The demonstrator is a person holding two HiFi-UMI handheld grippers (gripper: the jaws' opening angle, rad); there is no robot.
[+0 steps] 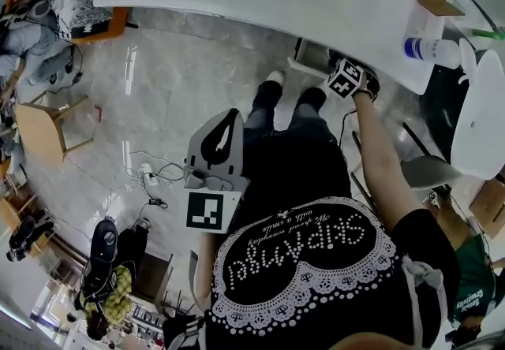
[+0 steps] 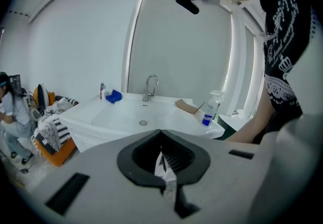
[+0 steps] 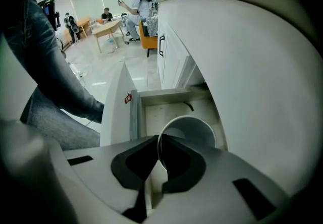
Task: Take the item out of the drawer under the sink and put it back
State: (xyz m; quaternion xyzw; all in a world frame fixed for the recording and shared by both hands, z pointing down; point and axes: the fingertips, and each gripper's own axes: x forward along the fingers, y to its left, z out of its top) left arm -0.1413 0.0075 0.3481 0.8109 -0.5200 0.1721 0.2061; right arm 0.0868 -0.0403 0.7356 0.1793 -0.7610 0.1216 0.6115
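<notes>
Black lace-print T-shirt [image 1: 304, 183], dark jeans [image 1: 263, 110]

The white sink counter [image 2: 126, 117] is carrying a spray bottle [image 2: 209, 109] and cardboard piece [image 2: 187, 106] — a blue object [image 2: 114, 97] lying by the faucet [image 2: 150, 88].

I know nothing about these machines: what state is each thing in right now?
White paper cup: held by its rim at the drawer.
White drawer under the sink: pulled open.
Right gripper: shut on the cup's rim.
Left gripper: jaws together.
Chrome faucet: no water running.
White spray bottle: upright.
</notes>
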